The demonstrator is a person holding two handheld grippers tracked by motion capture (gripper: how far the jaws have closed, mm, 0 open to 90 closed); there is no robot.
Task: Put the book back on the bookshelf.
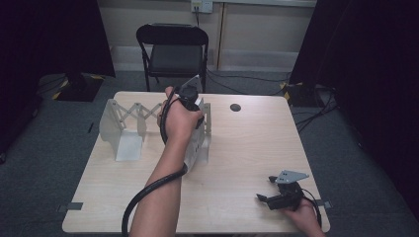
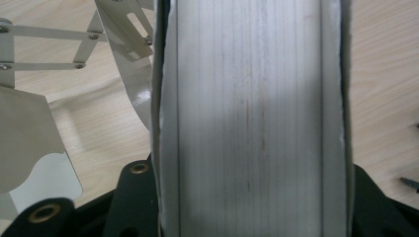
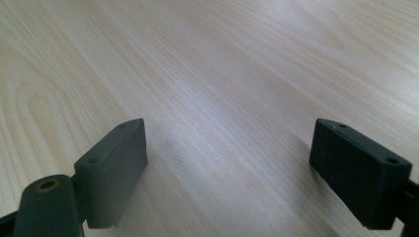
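A white metal folding rack (image 1: 121, 131) with scissor links (image 1: 143, 111) stands on the wooden table (image 1: 247, 148), left of centre. My left gripper (image 1: 197, 116) is at the rack's right end panel, held from above by a hand. In the left gripper view that white end panel (image 2: 252, 98) stands upright between the black jaws, which are shut on its edges, and the scissor links (image 2: 49, 49) stretch away to the left. My right gripper (image 1: 265, 188) rests low near the table's front right corner. Its jaws stand wide open over bare wood (image 3: 222, 59) with nothing between them.
A black folding chair (image 1: 173, 52) stands behind the table's far edge. A dark round cable port (image 1: 235, 107) is set in the tabletop at the back right. Cables lie on the floor at the right (image 1: 316, 111). Dark curtains hang on both sides.
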